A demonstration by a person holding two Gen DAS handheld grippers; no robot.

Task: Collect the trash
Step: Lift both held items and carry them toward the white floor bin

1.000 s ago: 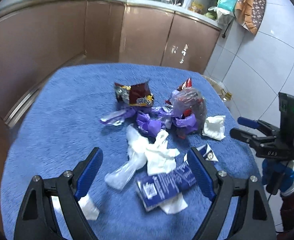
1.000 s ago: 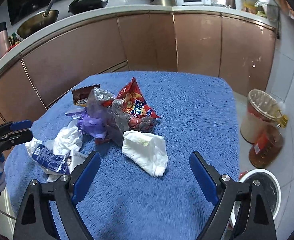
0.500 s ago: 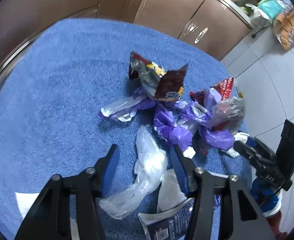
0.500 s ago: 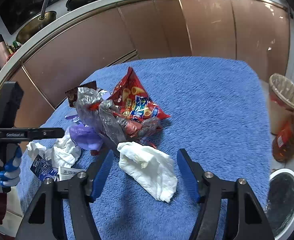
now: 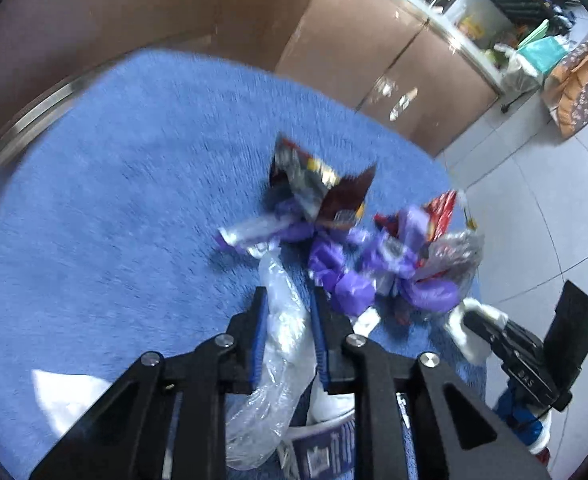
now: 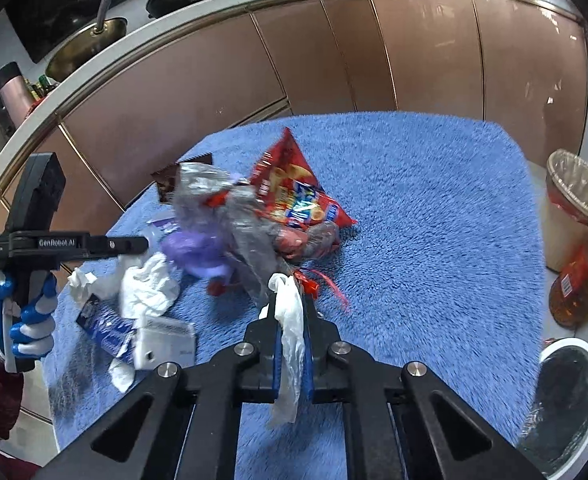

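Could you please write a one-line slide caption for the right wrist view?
Right tool shut on a white tissue above the blue mat, snack wrappers piled behind.

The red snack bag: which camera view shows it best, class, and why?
The right wrist view: the red snack bag lies sharp and almost whole on the blue mat. The left wrist view shows only a blurred red corner behind purple plastic.

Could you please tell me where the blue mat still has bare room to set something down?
The blue mat lies bare between the red chip bag and its edge toward the bins. In the left wrist view, the stretch between the brown wrapper and the cabinets is bare. It is crowded around the purple bag and white tissue.
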